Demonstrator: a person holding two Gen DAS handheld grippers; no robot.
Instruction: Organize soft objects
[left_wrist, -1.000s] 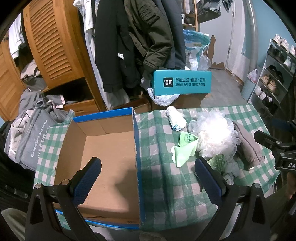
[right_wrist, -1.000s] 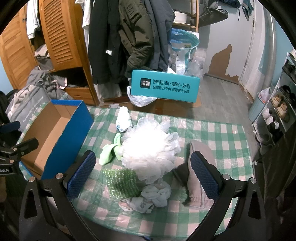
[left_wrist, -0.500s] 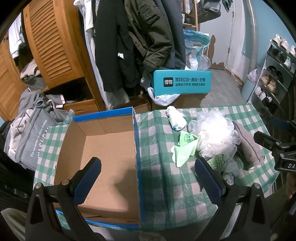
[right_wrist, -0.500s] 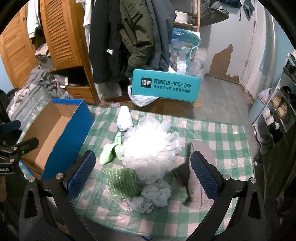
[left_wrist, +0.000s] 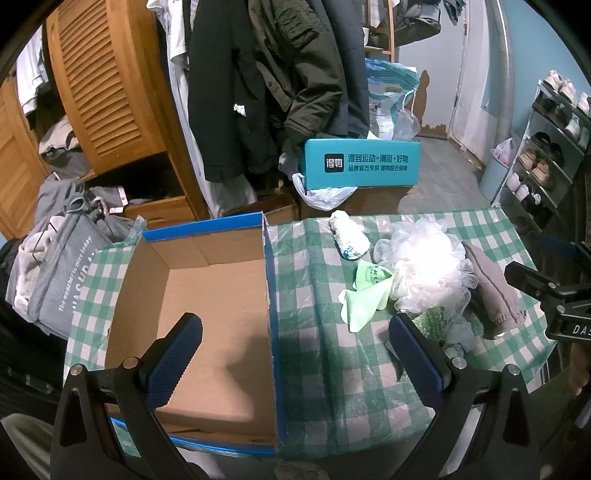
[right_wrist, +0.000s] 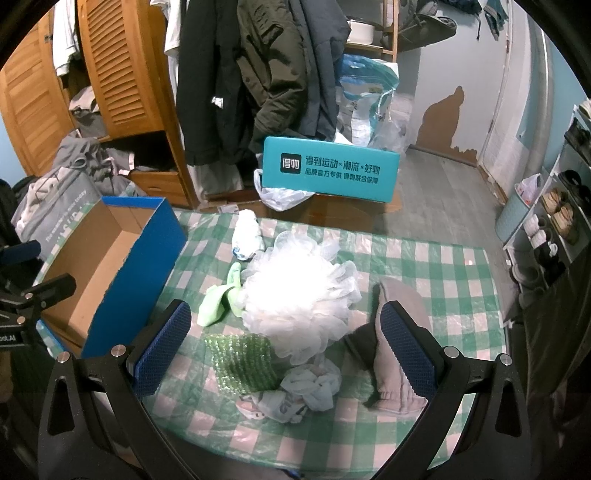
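Note:
A blue cardboard box (left_wrist: 207, 295) (right_wrist: 110, 258) lies open and empty on the left of the green checked table (left_wrist: 321, 369) (right_wrist: 424, 266). Right of it lie a white mesh bath pouf (right_wrist: 299, 295) (left_wrist: 428, 273), a light green cloth (right_wrist: 218, 299) (left_wrist: 365, 299), a white rolled cloth (right_wrist: 247, 232) (left_wrist: 349, 234), a green sponge (right_wrist: 243, 362), a crumpled white cloth (right_wrist: 295, 391) and a grey folded garment (right_wrist: 402, 332) (left_wrist: 491, 291). My left gripper (left_wrist: 295, 332) hangs open over the box's right wall. My right gripper (right_wrist: 284, 325) hangs open above the pouf and sponge, holding nothing.
A teal box (right_wrist: 330, 170) stands beyond the table's far edge. Coats (right_wrist: 258, 74) and a wooden wardrobe (right_wrist: 122, 74) fill the back. Piled grey clothes (left_wrist: 62, 251) lie at the left. A shoe rack (left_wrist: 554, 147) lines the right wall.
Almost nothing differs; the right wrist view has edged very slightly forward. Both grippers stay open and all the objects lie where they were.

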